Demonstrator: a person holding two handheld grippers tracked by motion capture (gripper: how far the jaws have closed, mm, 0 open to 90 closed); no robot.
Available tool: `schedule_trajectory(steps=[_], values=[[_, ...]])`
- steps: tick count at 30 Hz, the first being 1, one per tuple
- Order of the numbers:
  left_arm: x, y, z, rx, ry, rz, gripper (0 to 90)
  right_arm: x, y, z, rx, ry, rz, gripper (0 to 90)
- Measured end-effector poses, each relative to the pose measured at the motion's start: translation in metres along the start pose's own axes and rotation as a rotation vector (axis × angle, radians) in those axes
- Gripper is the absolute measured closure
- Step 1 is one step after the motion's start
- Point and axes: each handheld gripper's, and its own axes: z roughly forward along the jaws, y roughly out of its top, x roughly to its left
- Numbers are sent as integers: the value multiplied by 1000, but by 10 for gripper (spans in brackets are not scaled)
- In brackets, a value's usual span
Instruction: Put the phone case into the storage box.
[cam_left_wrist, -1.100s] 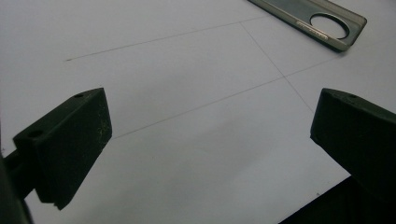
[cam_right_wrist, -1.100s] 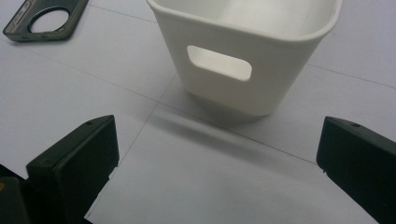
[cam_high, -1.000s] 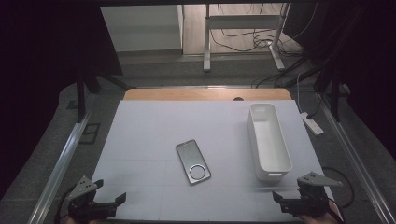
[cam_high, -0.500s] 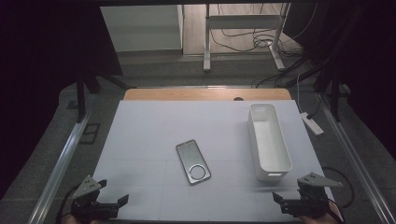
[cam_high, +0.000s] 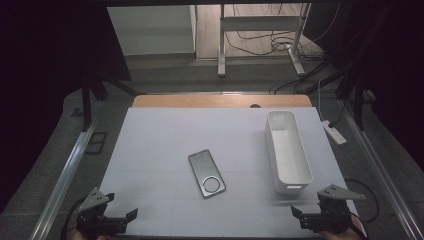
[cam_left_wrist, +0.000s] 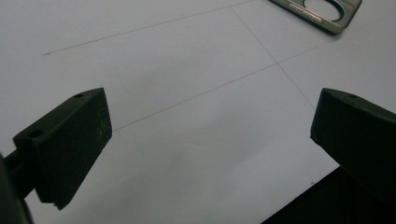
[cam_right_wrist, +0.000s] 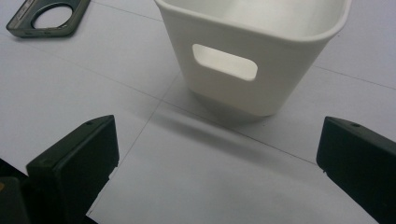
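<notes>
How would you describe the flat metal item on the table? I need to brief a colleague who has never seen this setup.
Start from the white table sheet and find the tall white bin on its right side. Left of the bin, near the middle of the sheet, lies the flat grey metal case. Unlike the bin it is thin, dark and rectangular, with a round ring cut-out at its near end.

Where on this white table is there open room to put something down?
The widest bare patch is the left half of the white table top, left of the grey metal case. The far strip beyond the case is free too. Tighter: the lane between the case and the white bin, and the near edge by the left gripper and right gripper.
</notes>
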Motion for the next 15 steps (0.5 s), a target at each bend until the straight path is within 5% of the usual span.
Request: schedule_trajectory(steps=[15], values=[[0,8,6,19,-16,5,0,0,-1,0,-4,3,0,0]])
